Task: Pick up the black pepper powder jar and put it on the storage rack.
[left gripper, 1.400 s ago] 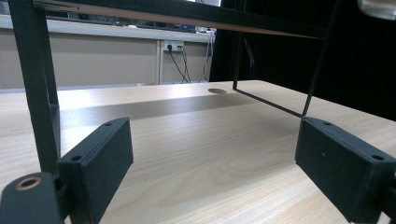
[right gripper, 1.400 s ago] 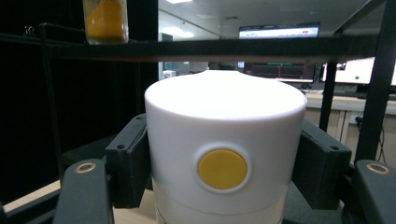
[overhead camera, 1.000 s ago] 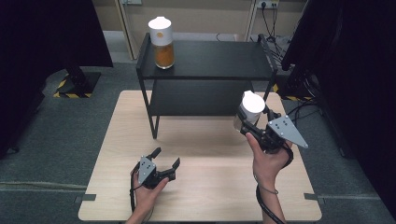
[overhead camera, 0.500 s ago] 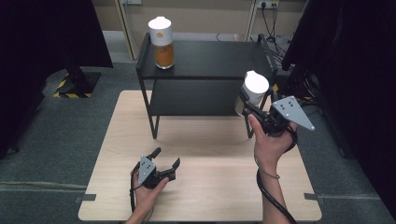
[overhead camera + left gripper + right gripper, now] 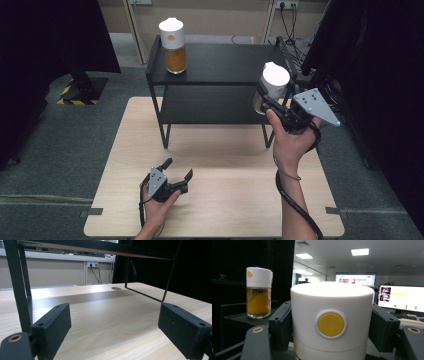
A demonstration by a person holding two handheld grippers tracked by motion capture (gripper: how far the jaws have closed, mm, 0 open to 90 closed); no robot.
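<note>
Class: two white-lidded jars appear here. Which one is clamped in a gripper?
The jar at the shelf's right end, in the right gripper; the other jar stands free on the top shelf.

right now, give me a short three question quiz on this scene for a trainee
1. True or false: the right claw is shut on a jar.
2. Where does the other jar stand? A on the table, B on the top shelf of the black rack, C on the floor.
3. What is between the jaws of the left claw?

Key: 1 true. 2 B. 3 nothing; they stand open above the bare table.
</note>
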